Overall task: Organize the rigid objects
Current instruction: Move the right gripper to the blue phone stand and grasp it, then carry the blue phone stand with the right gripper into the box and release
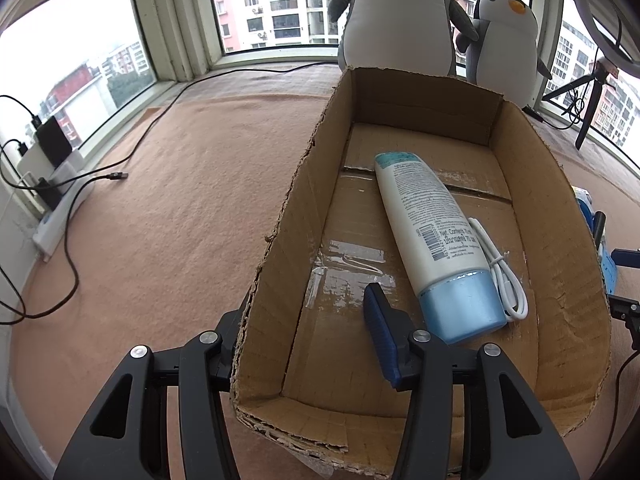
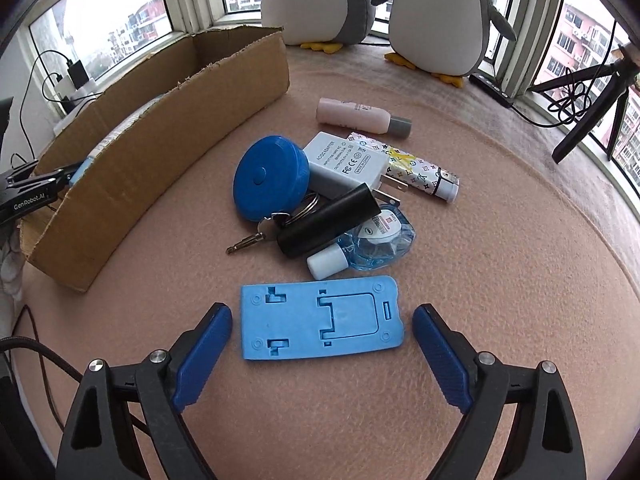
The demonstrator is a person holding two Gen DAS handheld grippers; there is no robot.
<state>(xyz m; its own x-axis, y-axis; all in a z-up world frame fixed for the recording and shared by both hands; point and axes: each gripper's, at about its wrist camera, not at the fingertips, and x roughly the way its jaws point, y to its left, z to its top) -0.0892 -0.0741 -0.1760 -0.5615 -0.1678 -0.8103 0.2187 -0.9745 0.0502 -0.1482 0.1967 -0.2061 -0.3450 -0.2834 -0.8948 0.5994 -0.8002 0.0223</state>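
Note:
In the left wrist view an open cardboard box (image 1: 560, 240) holds a white tube with a blue cap (image 1: 432, 232) and a coiled white cable (image 1: 506, 280). My left gripper (image 1: 306, 304) is open and straddles the box's left wall; one blue finger (image 1: 380, 336) is inside, the other is hidden behind the cardboard. In the right wrist view my right gripper (image 2: 322, 312) is open just above the mat, with a flat blue plastic stand (image 2: 320, 320) lying between its fingertips, not touching them. The box (image 2: 160, 152) stands to the left.
Behind the stand lies a pile: blue round tape measure (image 2: 268, 178), white adapter (image 2: 344, 164), patterned tube (image 2: 408, 166), pink bottle (image 2: 360, 114), black cylinder (image 2: 328, 220), keys (image 2: 248, 240), clear blue bottle (image 2: 360, 248). Plush penguins (image 2: 436, 20), a tripod (image 2: 584, 120) and cables line the windows.

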